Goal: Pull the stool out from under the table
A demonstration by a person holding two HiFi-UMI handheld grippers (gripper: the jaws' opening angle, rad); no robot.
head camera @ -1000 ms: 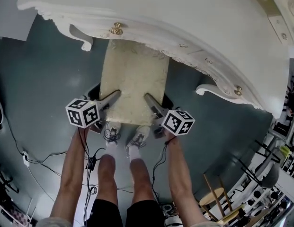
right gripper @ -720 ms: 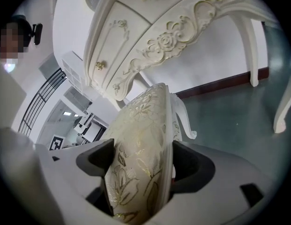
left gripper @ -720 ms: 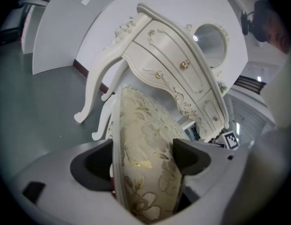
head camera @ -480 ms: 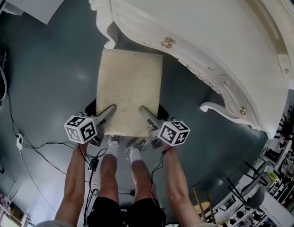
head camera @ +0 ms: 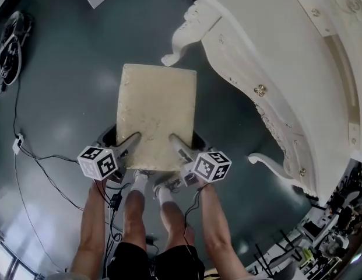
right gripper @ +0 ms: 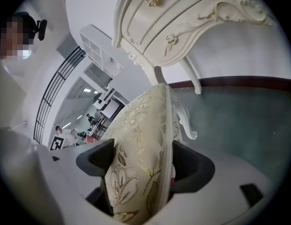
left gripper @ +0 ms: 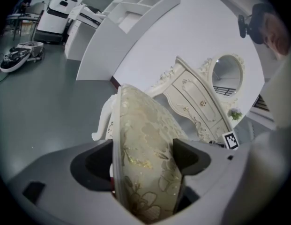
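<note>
The left hand-held gripper [head camera: 132, 139] is clenched on the near edge of the stool [head camera: 156, 107], and the right hand-held gripper [head camera: 175, 140] grips the same edge. The stool stands on the floor [head camera: 58, 86], clear of the table [head camera: 274, 45] to its right. The pull looks done, with only release left. A second ago its far end was under the table.

Showing cream brocade-like cloth on the stool [head camera: 156, 115], matt overall, with gold floral threads glinting and piping running along the edge. Looking painted and smooth on the table [head camera: 274, 45], cream-white with a soft sheen over carved scrollwork; shining like brass at the knob [head camera: 260, 90]. Reflecting light in dull patches across the smooth grey-green floor [head camera: 58, 98]. Appearing as matt grey plastic on the left gripper [left gripper: 145, 161] and right gripper [right gripper: 140, 165], with darker, rubbery-looking pads [left gripper: 191, 157]. Bearing flat, matt black-and-white print on the marker cubes [head camera: 99, 162].
</note>
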